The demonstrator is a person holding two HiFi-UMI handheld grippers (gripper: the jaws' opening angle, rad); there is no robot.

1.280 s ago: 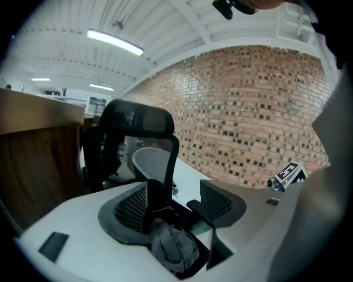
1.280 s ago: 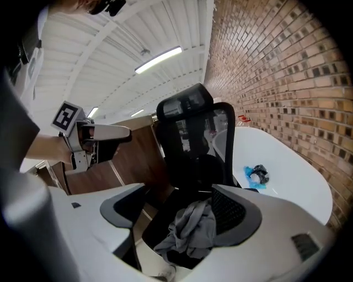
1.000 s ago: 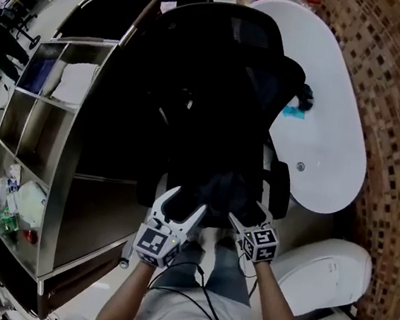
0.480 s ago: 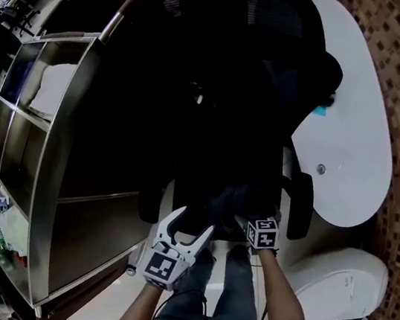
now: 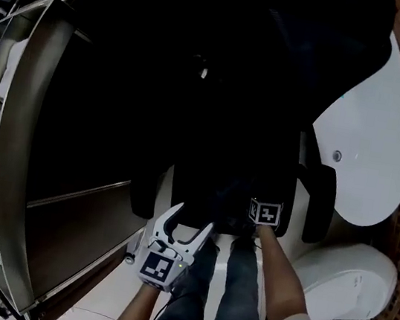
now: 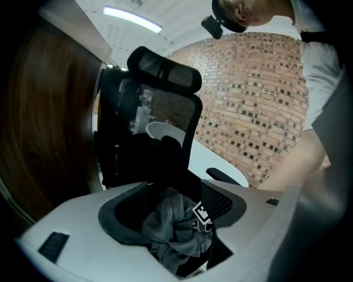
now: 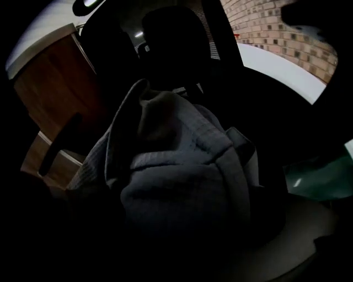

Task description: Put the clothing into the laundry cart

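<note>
Now, by item:
Clothing [image 6: 174, 231]: dark grey, crumpled in a heap on the seat of the black office chair [image 6: 165, 77]; not in the cart.
Right gripper [image 5: 260, 201]: at the 3 o'clock edge of the clothing, tipped steeply down; jaws just been opening, spread wide, bunched cloth between them, not pinched.
Left gripper [image 5: 192, 222]: at 7 o'clock of the clothing, just short of it; jaws wide apart, holding nothing.
Cart [image 5: 11, 163]: wood-panelled, metal-edged, at 9 o'clock of the chair.
Table [image 5: 375, 146]: white, at 2 o'clock of the chair.
</note>
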